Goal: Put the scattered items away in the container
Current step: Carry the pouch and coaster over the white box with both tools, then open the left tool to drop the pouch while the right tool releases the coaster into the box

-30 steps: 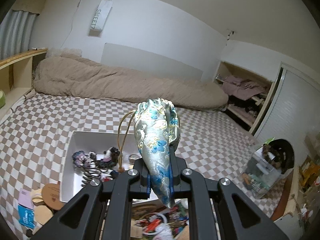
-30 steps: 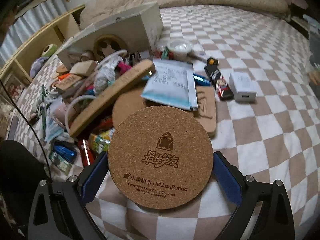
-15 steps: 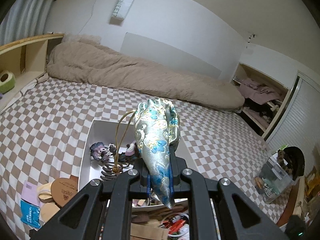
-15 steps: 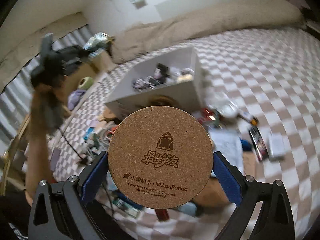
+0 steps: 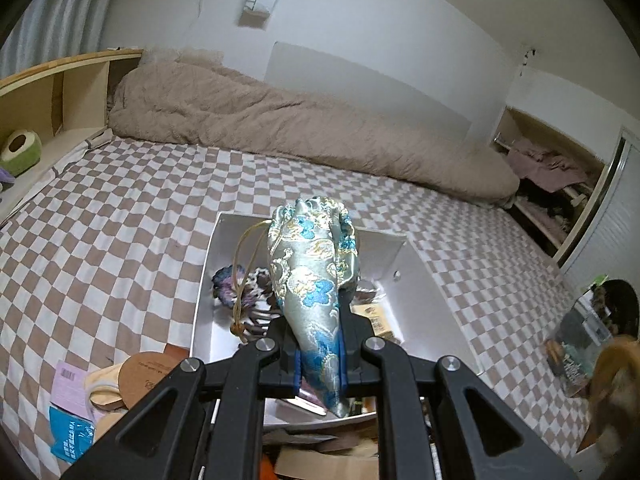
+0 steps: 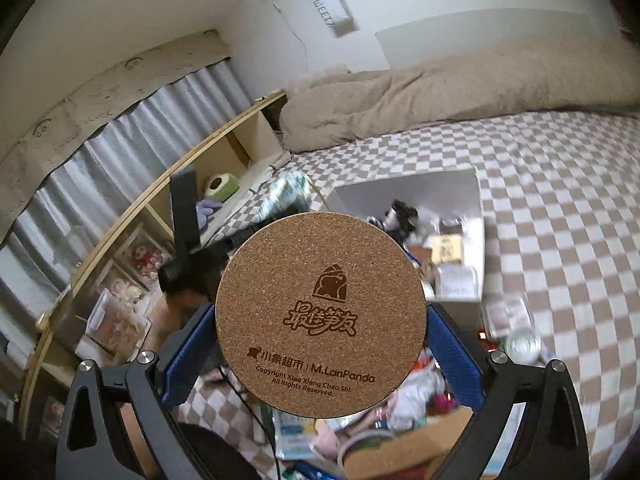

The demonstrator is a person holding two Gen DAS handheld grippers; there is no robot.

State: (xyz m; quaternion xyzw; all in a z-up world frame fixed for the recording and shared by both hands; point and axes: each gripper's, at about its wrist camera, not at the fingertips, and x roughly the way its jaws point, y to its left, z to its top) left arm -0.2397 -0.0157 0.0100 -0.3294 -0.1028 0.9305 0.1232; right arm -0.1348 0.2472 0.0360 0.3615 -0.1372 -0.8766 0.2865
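Currently left gripper [image 5: 319, 362] is clamped tight on a brocade drawstring pouch [image 5: 314, 280], which sticks up over the white box [image 5: 420, 276] at 12 o'clock on the checkered bedspread [image 5: 120, 232]. Right gripper [image 6: 320, 354] stands wide, pads pinching the rim of a round cork coaster [image 6: 320, 316]; box [image 6: 412, 188] sits at 1 o'clock behind it. Loose clutter [image 5: 92, 392] lies at 8 o'clock of the box.
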